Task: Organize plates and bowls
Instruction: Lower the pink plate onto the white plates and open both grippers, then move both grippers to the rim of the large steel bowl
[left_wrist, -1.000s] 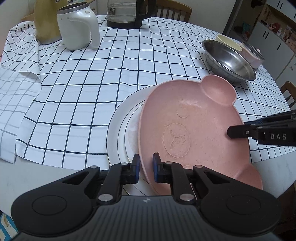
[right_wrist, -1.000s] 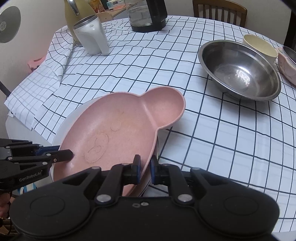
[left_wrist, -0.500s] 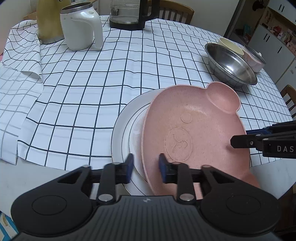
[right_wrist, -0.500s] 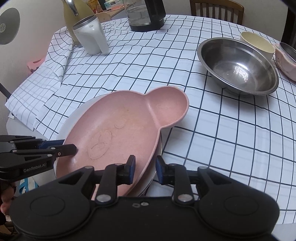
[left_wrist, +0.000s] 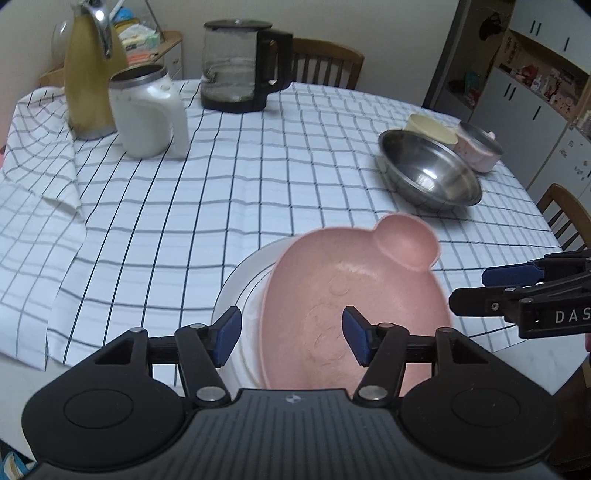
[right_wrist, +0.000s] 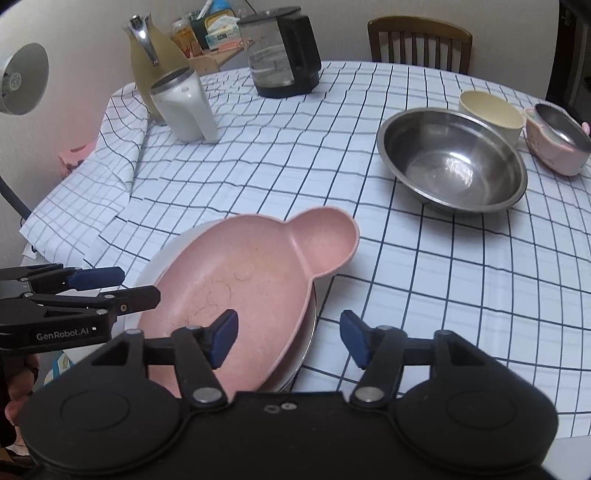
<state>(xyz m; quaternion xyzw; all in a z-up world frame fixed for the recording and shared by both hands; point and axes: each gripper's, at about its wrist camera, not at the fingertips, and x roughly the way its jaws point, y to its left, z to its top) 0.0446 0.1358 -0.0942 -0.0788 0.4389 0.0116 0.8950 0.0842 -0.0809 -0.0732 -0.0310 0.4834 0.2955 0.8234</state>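
Observation:
A pink bear-shaped plate (left_wrist: 354, 295) (right_wrist: 251, 280) lies on top of a white round plate (left_wrist: 240, 280) (right_wrist: 168, 254) near the table's front edge. My left gripper (left_wrist: 291, 338) hovers above the pink plate's near left rim, jaws opening, nothing touching its pads. It shows from the side as the left gripper (right_wrist: 110, 284) in the right wrist view. My right gripper (right_wrist: 288, 338) hangs over the plate's near right rim, jaws opening and holding nothing. It enters the left wrist view as the right gripper (left_wrist: 476, 291).
A steel bowl (right_wrist: 452, 166) (left_wrist: 430, 173), a cream cup (right_wrist: 491, 112) and a small pink bowl (right_wrist: 557, 144) stand at the right. A white jug (left_wrist: 147, 114), a yellow thermos (left_wrist: 92, 74) and a glass kettle (left_wrist: 240, 66) stand at the back. Wooden chairs ring the checked tablecloth (left_wrist: 221, 177).
Both grippers let go of the pink plate's rim, opened wide and rose away from it. The pink plate now rests on the white plate.

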